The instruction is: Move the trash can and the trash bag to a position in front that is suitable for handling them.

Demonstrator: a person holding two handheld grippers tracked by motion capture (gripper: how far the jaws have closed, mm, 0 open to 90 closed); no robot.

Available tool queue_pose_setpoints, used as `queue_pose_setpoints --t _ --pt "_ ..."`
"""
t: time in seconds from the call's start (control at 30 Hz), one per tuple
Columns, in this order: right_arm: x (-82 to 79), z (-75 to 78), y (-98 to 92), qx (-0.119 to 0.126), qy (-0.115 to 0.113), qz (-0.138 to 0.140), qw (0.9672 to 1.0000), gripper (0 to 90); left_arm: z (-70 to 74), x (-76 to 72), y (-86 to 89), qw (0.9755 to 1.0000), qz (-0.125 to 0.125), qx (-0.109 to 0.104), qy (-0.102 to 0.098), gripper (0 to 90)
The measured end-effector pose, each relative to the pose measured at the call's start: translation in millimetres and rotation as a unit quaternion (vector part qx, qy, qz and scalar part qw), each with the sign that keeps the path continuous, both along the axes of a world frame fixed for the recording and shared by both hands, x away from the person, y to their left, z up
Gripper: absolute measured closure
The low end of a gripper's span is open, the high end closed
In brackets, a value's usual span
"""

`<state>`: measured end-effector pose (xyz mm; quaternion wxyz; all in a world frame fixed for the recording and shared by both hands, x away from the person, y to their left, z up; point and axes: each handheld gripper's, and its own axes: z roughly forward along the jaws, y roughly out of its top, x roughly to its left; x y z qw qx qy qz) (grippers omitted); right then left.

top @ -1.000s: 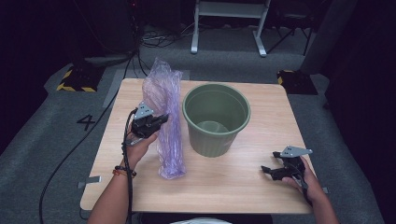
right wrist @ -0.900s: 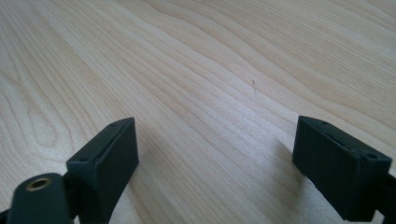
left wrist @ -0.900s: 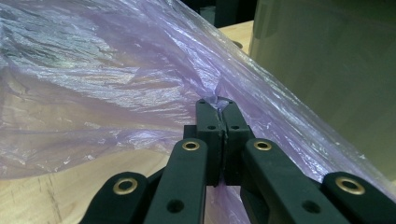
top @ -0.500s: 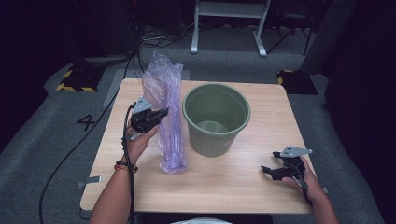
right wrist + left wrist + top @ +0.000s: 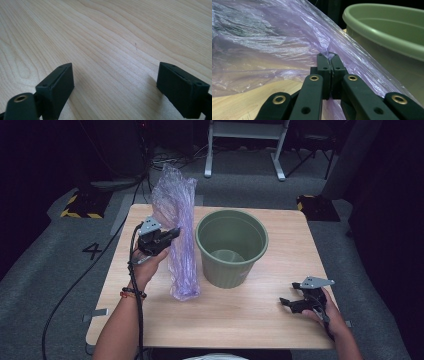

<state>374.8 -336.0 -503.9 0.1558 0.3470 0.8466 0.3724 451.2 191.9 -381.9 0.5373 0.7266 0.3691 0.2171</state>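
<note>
A thin purple plastic bag [image 5: 179, 230] hangs upright over the table [image 5: 250, 320], its lower end touching the wood left of a green plastic bin [image 5: 231, 247]. My left gripper [image 5: 172, 234] is shut on a fold of the bag about halfway up. In the left gripper view the two jaws pinch the purple bag [image 5: 274, 45] at the left gripper [image 5: 330, 56] tips, with the green bin [image 5: 387, 27] close on the right. My right gripper [image 5: 286, 302] rests low at the table's front right, open. The right gripper [image 5: 115, 82] has only bare wood between its jaws.
The bin stands mid-table and is open at the top, with little visible inside. A cable trails from the left gripper off the table's left edge. Grey carpet, a yellow-black striped block [image 5: 80, 205] and a white frame's legs [image 5: 245, 150] lie beyond the table.
My left gripper has risen a little with the bag, pulling the bag taller and straighter beside the bin. The right gripper has stayed where it was.
</note>
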Motion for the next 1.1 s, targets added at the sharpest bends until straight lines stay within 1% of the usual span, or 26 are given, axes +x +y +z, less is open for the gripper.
queue_pose_setpoints --t 0.4,0.43,0.57,0.7,0.8,0.87,0.93,0.97,1.03,1.1 --pt "0.5 0.1 0.1 -0.001 0.001 0.001 1.0 13.7 14.3 2.6 1.9 1.0 -0.001 -0.002 -0.007 88.9" --pt "0.5 0.1 0.1 0.0 0.001 0.001 1.0 13.7 15.7 2.4 1.2 1.0 0.0 -0.002 -0.01 88.9" --pt "0.5 0.1 0.2 -0.001 0.001 0.001 1.0 13.7 22.8 2.6 0.3 0.9999 -0.002 0.002 -0.014 88.9" --pt "0.5 0.1 0.2 0.0 0.001 0.001 1.0 13.7 31.9 3.6 0.7 0.9998 0.001 -0.006 -0.019 88.8" --pt "0.5 0.1 0.2 0.0 0.001 0.001 1.0 13.7 38.9 5.2 -2.2 0.9997 0.0 -0.014 -0.021 88.9" --pt "0.4 0.1 0.2 0.0 0.001 0.001 1.0 13.7 42.4 5.0 -5.3 0.9996 0.0 -0.012 -0.025 88.9" --pt "0.3 0.1 0.2 0.0 0.001 0.001 1.0 13.7 45.7 4.9 -8.0 0.9994 -0.002 -0.015 -0.03 88.9" --pt "0.2 0.2 0.2 -0.001 0.001 0.0 1.0 13.7 48.0 4.8 -9.4 0.9993 -0.005 -0.018 -0.031 88.9" --pt "0.2 0.1 0.2 -0.001 0.001 0.0 1.0 13.7 51.1 5.5 -11.6 0.9993 -0.007 -0.018 -0.034 88.9" --pt "0.2 0.2 0.2 -0.001 0.001 0.0 1.0 13.7 53.3 6.4 -13.5 0.9993 -0.009 -0.019 -0.032 88.9"
